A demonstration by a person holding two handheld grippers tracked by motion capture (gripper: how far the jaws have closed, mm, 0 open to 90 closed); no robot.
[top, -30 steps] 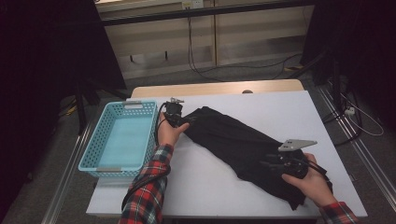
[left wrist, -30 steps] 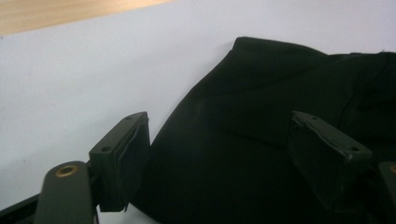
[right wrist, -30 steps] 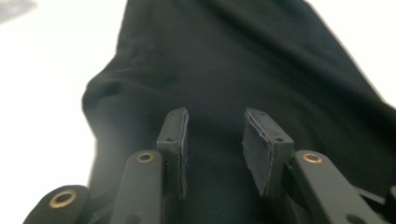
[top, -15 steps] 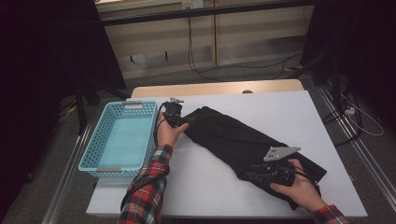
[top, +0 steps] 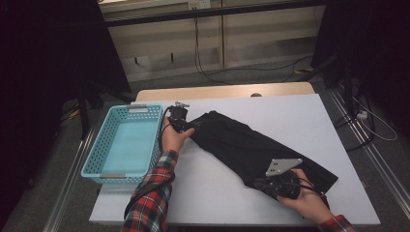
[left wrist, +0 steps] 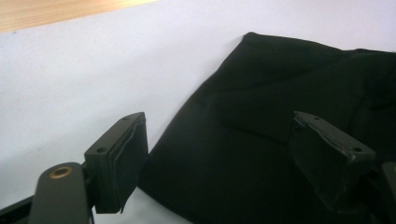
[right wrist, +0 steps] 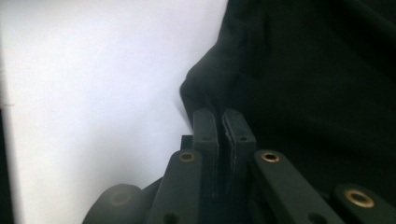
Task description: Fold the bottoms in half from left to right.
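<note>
White worktop (top: 309, 116), dim room behind. Black cloth (top: 251, 147) lies diagonal at middle-right, blue basket (top: 104, 145) empty at left. Left hand-held gripper (left wrist: 224, 154) gaping over cloth's far end; right hand-held gripper (right wrist: 223, 128) clenched on near edge. Judged early: cloth not yet in basket.

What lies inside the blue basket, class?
The basket holds nothing on the floor and walls that the high view shows; its pale blue bottom is bare. The strip just inside its near rim is hidden by that rim.

black cloth (top: 251, 145), lt blue basket (top: 104, 145), red plaid sleeve (top: 150, 198).
</note>
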